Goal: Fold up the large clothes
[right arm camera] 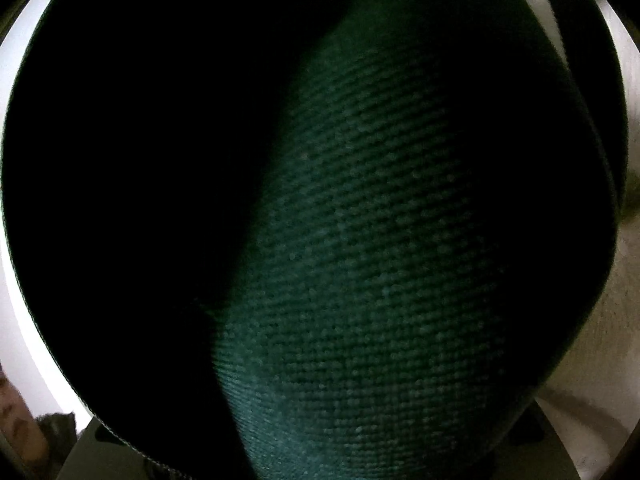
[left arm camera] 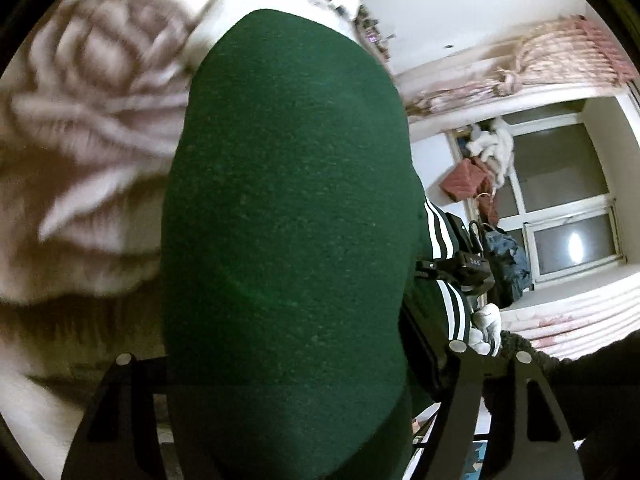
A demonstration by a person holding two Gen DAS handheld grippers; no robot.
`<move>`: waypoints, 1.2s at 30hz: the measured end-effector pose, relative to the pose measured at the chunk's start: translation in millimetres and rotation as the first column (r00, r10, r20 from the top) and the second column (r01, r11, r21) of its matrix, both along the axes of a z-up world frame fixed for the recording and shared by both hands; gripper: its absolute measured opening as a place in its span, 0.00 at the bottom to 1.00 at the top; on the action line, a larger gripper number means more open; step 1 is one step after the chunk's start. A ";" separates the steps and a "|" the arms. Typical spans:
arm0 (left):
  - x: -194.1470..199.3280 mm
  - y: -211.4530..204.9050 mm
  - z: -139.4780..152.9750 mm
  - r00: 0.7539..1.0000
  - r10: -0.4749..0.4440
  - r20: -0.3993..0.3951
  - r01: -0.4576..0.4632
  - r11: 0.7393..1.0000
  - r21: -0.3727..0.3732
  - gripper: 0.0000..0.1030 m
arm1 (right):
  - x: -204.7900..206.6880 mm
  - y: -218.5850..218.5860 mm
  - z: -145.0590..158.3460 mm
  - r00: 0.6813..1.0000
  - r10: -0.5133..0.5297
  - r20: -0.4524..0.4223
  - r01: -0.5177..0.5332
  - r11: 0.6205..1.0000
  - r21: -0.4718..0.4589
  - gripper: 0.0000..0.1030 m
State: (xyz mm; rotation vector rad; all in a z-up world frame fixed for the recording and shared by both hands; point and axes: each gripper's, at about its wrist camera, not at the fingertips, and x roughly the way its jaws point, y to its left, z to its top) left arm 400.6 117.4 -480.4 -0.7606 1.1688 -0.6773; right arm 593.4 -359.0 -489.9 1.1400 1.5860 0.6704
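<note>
A dark green garment [left arm camera: 288, 208] with white stripes [left arm camera: 440, 236] hangs right in front of the left wrist camera, running down between my left gripper's [left arm camera: 294, 364] fingers [left arm camera: 120, 400]. The jaws look shut on the cloth, though the tips are hidden by it. In the right wrist view the same green knit [right arm camera: 380, 240] fills almost the whole frame, dark on its left half. My right gripper's fingers are hidden behind the fabric there. The other gripper's body and a white-gloved hand [left arm camera: 488, 324] show in the left wrist view behind the garment, at right.
A rose-patterned bed cover [left arm camera: 88, 120] lies to the left. A window [left arm camera: 568, 208], pink curtains [left arm camera: 560, 52] and a heap of clothes [left arm camera: 480, 168] are at the right. White wall [right arm camera: 24, 320] edges the right wrist view.
</note>
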 end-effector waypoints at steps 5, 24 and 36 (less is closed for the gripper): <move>43.9 4.0 53.7 0.997 0.003 0.073 -0.002 1.000 -0.015 0.67 | 40.4 -12.8 77.7 0.995 -0.018 0.099 0.020 1.000 -0.017 0.49; 321.5 45.3 -79.1 0.999 0.020 -0.029 -0.021 1.000 -0.013 0.69 | 329.0 -75.0 16.8 0.992 0.101 0.081 -0.080 0.969 -0.233 0.49; 297.6 35.3 -33.2 1.000 -0.022 0.011 0.019 0.972 0.235 0.70 | 261.3 -162.0 35.7 0.983 0.145 0.110 -0.073 0.868 -0.492 0.87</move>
